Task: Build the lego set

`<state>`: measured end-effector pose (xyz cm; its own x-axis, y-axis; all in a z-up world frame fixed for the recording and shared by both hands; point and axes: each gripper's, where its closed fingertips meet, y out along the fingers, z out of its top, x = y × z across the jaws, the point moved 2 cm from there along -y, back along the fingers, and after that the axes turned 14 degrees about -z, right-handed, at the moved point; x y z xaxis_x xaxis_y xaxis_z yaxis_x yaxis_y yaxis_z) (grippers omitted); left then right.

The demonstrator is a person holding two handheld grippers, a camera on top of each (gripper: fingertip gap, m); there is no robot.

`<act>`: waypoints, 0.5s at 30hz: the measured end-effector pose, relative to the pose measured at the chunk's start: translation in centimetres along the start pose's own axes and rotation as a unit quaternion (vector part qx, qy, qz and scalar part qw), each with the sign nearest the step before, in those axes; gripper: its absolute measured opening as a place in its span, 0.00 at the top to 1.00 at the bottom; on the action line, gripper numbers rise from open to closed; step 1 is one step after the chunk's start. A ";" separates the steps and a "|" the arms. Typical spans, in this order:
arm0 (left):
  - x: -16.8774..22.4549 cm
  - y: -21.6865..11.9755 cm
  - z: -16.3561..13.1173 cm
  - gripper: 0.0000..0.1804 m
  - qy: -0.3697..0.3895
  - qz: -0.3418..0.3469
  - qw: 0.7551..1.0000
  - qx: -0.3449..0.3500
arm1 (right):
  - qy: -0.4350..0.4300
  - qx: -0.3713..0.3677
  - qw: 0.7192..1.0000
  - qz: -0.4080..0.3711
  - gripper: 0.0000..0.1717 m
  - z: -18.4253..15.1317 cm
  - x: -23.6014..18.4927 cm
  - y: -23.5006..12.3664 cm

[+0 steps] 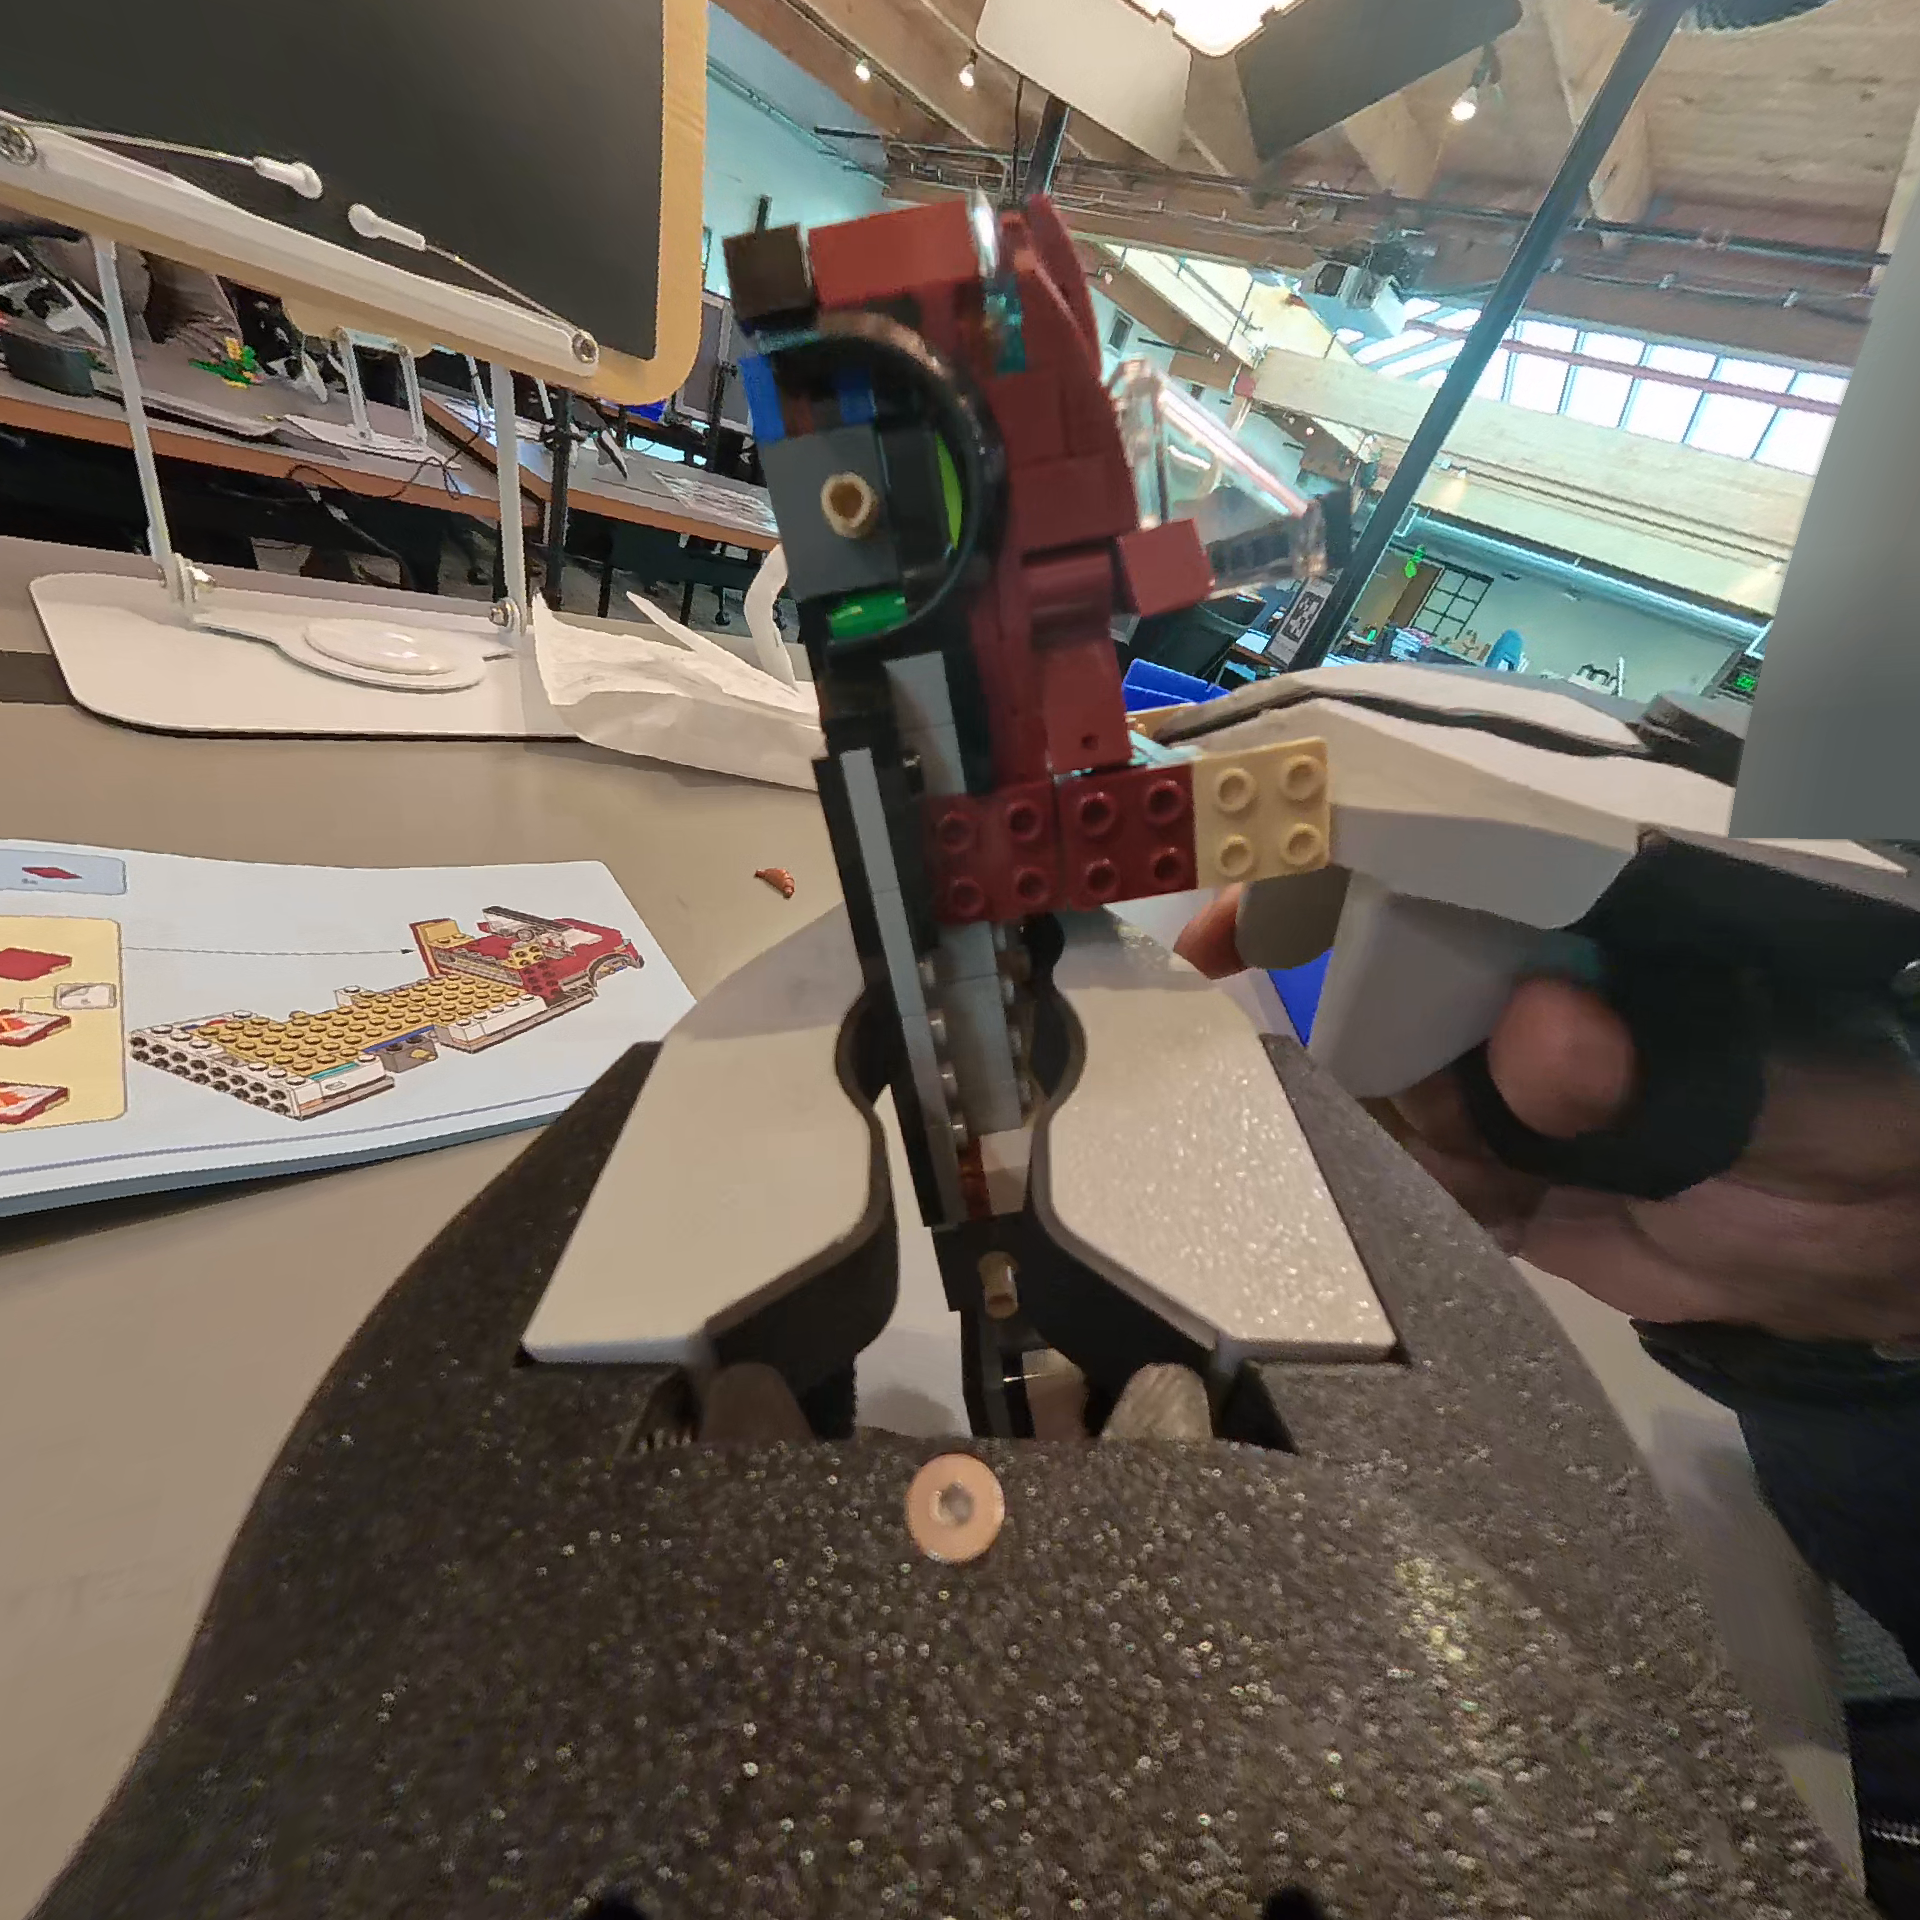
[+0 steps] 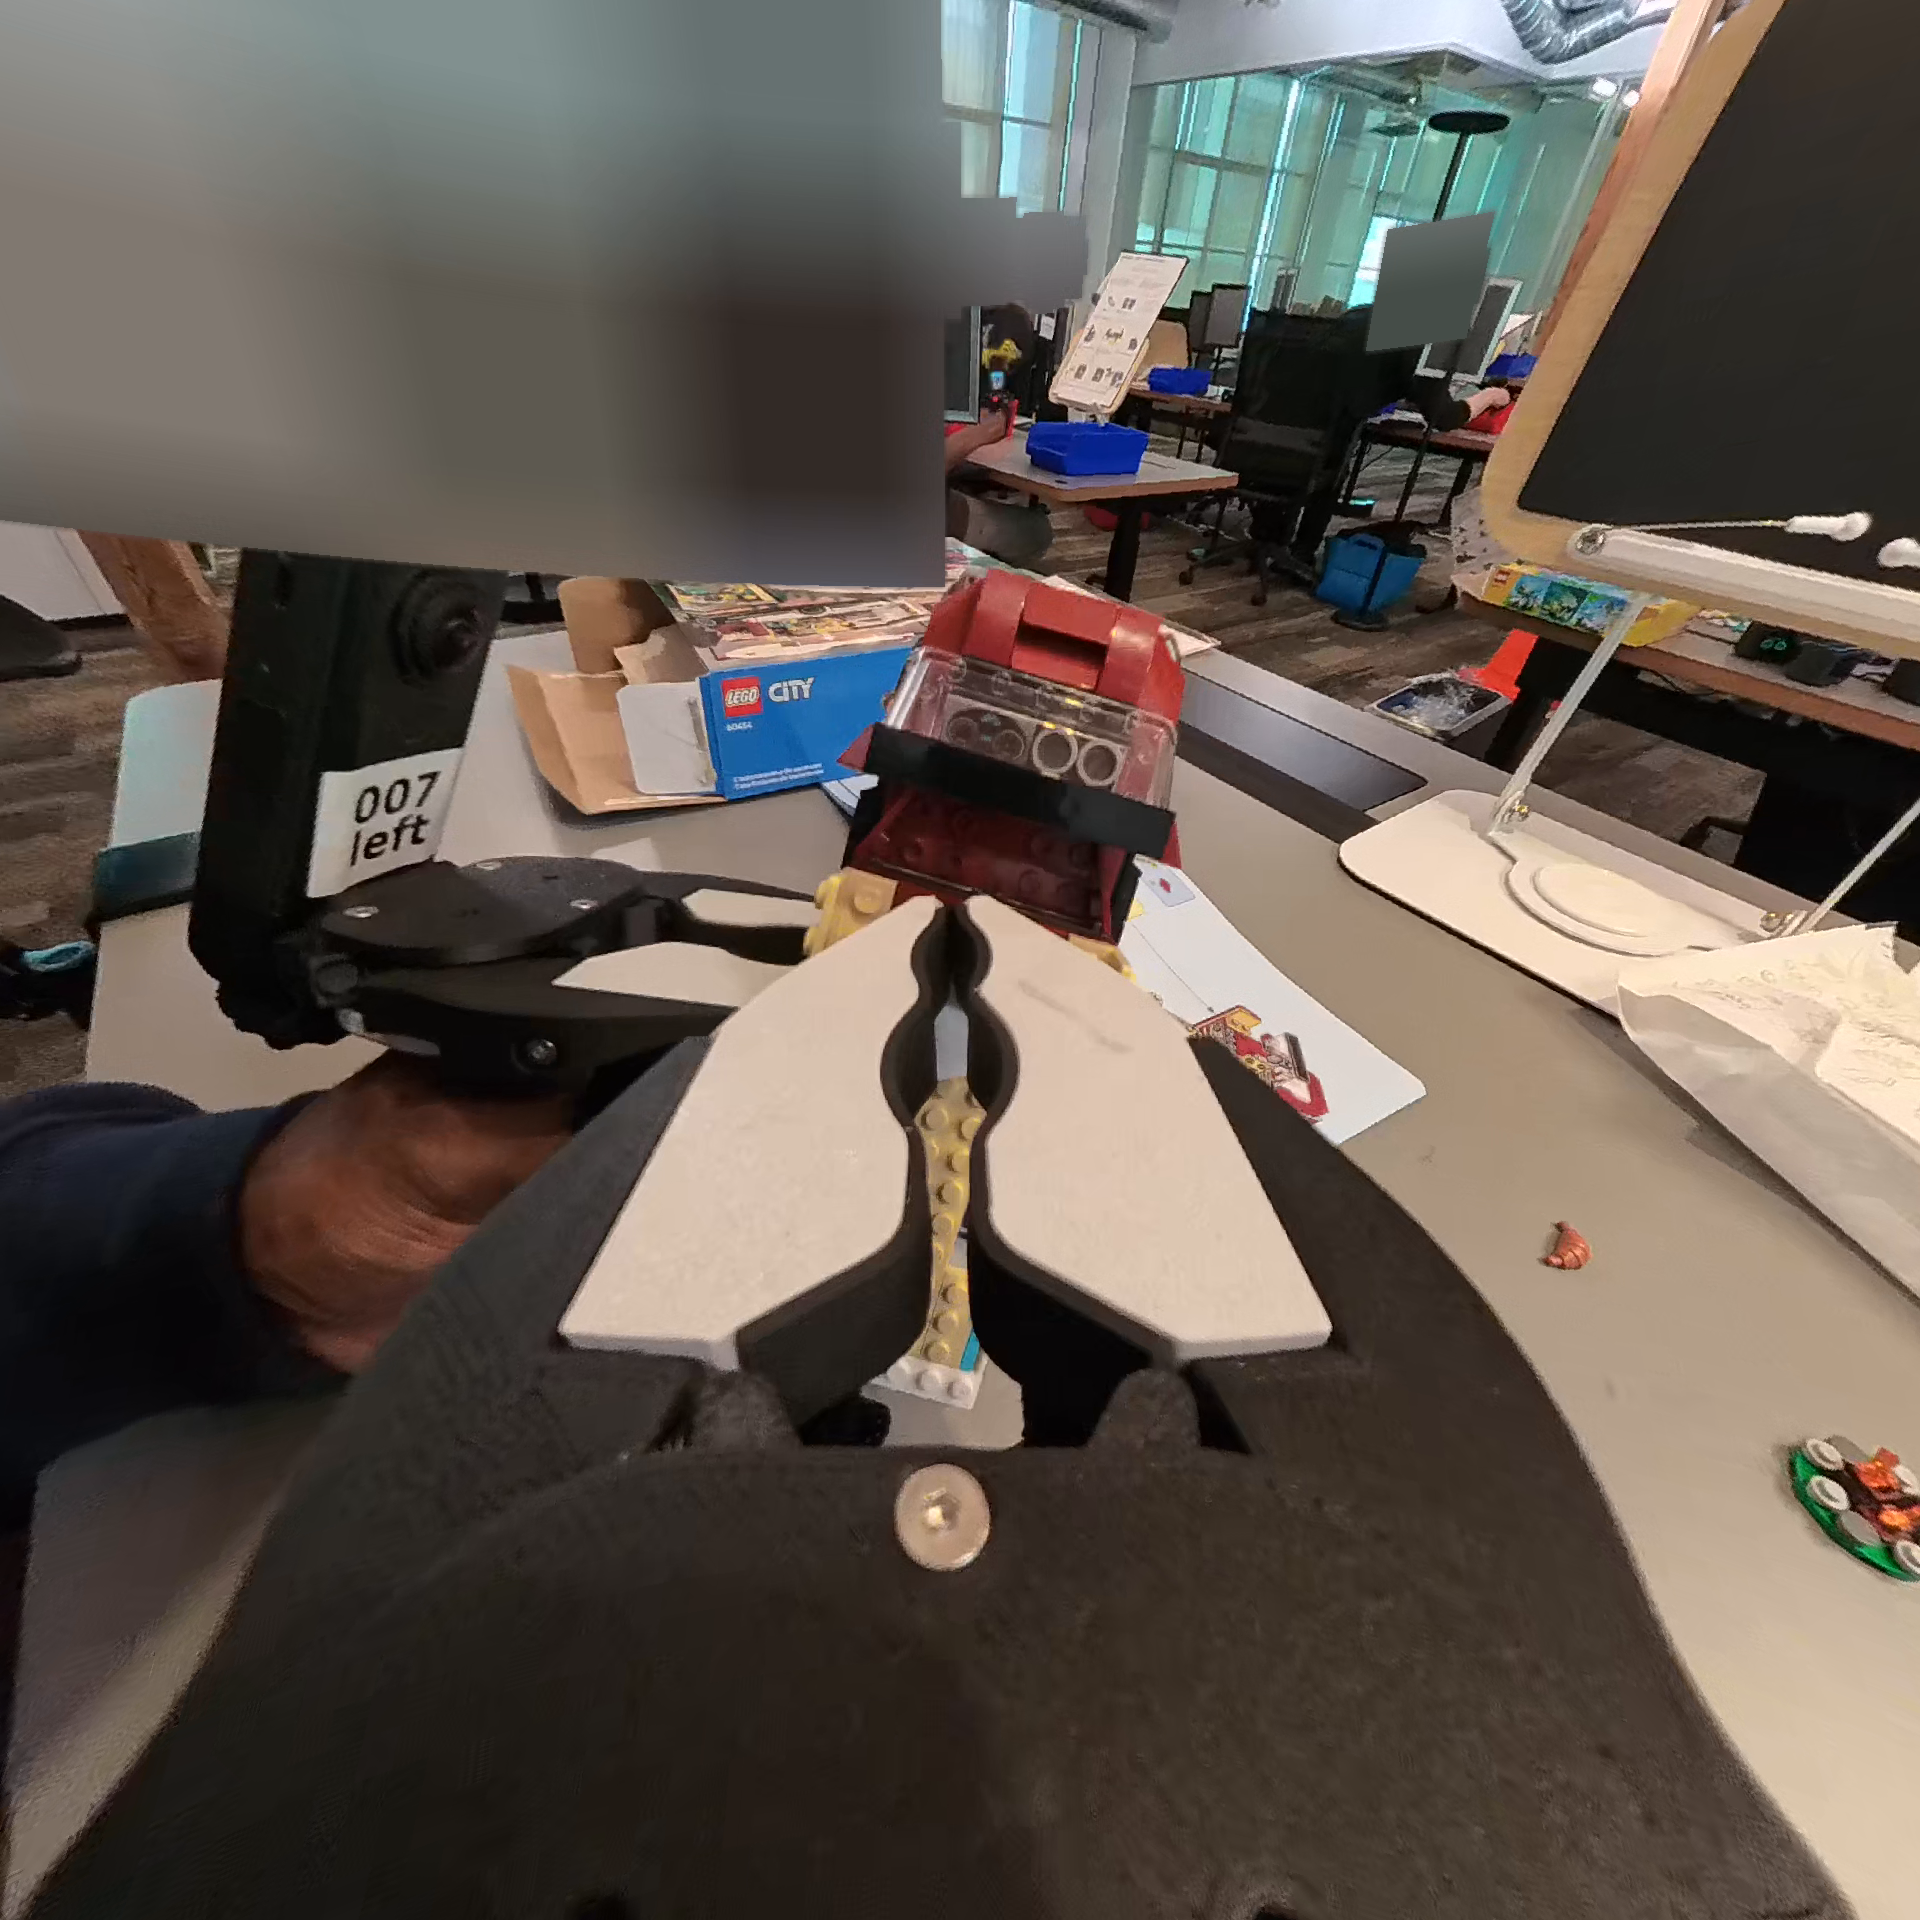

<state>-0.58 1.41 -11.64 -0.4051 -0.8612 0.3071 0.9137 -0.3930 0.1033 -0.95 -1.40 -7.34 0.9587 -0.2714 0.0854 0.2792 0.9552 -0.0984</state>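
1. The left gripper (image 1: 961, 1049) is clenched on a brick-built vehicle (image 1: 935, 540); its two grey fingers (image 1: 748, 1143) press on the flat grey-and-black underside of the model, which stands upright between them, clear of the bench (image 1: 312, 1455).
2. The right gripper (image 2: 951, 925) comes in from the right side of the left wrist view, held in a gloved hand (image 1: 1662, 1091); its fingertips are closed together, and a tan plate (image 1: 1262, 821) at the end of the model's dark red studded strip (image 1: 1070, 847) sits right at those tips; whether they pinch the plate I cannot tell.
3. In the right wrist view the model's clear windscreen (image 2: 1039, 727) and dark red roof rise just beyond the closed tips.
4. An open instruction booklet (image 1: 312, 997) lies on the bench towards its left edge in the left wrist view; a small brown piece (image 1: 777, 881) lies just beyond it.
5. A white stand (image 1: 312, 644) carrying a dark board, and crumpled white paper (image 1: 675, 686), sit towards the far edge.
6. A blue box (image 2: 790, 727) rests at the far side of the bench in the right wrist view; a green round piece (image 2: 1860, 1496) lies near the right edge.
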 end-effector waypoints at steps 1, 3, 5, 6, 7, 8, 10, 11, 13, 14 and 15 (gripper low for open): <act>0.0 0.0 0.0 0.87 -0.003 0.000 1.000 0.000 | -0.002 -0.002 1.000 -0.001 1.00 -0.1 0.0 0.0; -0.1 0.1 -0.2 0.87 -0.009 0.002 1.000 -0.002 | -0.004 -0.006 1.000 -0.005 1.00 -0.2 0.1 0.0; -0.2 0.1 -0.3 0.87 -0.012 0.004 1.000 -0.006 | 0.002 -0.012 1.000 -0.004 1.00 -0.4 0.2 0.1; -0.4 0.1 -0.4 0.87 -0.018 0.006 1.000 -0.008 | 0.004 -0.017 1.000 -0.005 1.00 -0.6 0.3 0.1; -0.5 0.2 -0.6 0.87 -0.029 0.006 1.000 -0.009 | 0.004 -0.025 1.000 -0.008 1.00 -0.8 0.4 0.2; -0.6 0.3 -0.9 0.87 -0.047 0.002 0.999 -0.010 | 0.004 -0.031 0.999 -0.012 1.00 -1.0 0.5 0.3; -0.9 0.6 -1.4 0.87 -0.111 -0.020 0.994 -0.005 | 0.011 -0.027 0.999 -0.016 0.96 -0.8 0.8 0.0; -1.1 0.7 -1.7 0.87 -0.153 -0.033 0.988 0.001 | 0.019 -0.024 0.999 -0.015 0.96 -0.7 1.1 -0.3; -1.4 1.0 -2.3 0.87 -0.238 -0.061 0.969 0.002 | 0.032 -0.026 0.999 -0.021 0.96 -0.8 2.0 -1.1; -1.5 1.2 -2.5 0.87 -0.273 -0.076 0.959 0.002 | 0.038 -0.032 0.998 -0.028 0.96 -1.2 2.6 -1.5; -1.5 1.4 -2.7 0.87 -0.305 -0.089 0.948 0.000 | 0.043 -0.045 0.997 -0.035 0.95 -1.8 3.3 -1.9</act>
<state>1.18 1.30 -14.51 -0.4593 -0.4351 0.7744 0.8328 -0.5142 0.2050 1.79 -4.28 -8.61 0.9368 -0.3498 0.0095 0.3455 0.9203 -0.1834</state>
